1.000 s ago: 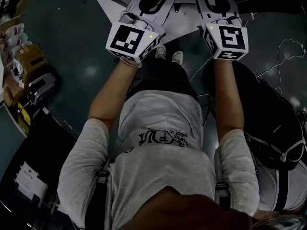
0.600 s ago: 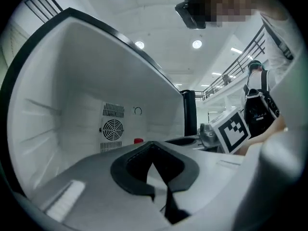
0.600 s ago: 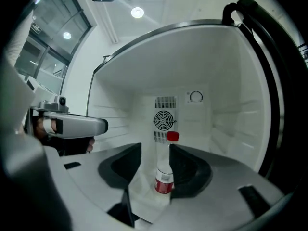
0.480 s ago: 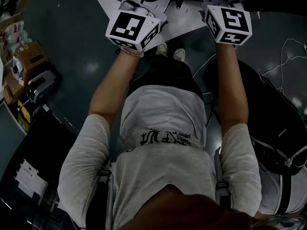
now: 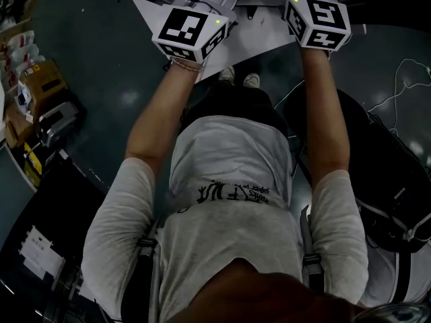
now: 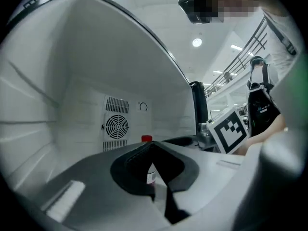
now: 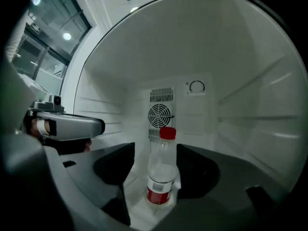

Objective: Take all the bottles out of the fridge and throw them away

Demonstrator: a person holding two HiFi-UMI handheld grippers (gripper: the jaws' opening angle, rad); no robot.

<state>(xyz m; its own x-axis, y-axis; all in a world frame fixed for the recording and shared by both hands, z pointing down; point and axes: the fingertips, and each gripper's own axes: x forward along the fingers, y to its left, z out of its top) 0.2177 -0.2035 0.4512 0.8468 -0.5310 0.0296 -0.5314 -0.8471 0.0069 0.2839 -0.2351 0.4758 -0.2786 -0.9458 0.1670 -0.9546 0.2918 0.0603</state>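
Clear plastic bottle with red cap and red label (image 7: 162,170) stood upright inside the smooth white fridge (image 7: 250,109), at 6 o'clock from its round slotted fan grille (image 7: 159,114), right gripper (image 7: 156,171) jaws just opened wide, flanking the bottle untouched, left gripper (image 6: 155,174) closed, empty.

A single bottle (image 7: 162,170) stands upright inside the fridge (image 7: 250,105). It is clear plastic, with a red cap (image 7: 167,133) screwed on and a red-and-white label (image 7: 159,195) wrapped round its lower body. It rests on the white floor of the compartment, about midway between the side walls and in front of the round fan grille (image 7: 159,114) in the back wall. The fridge is white inside, its ribbed side walls bare, with a small round dial (image 7: 196,86) beside the grille.
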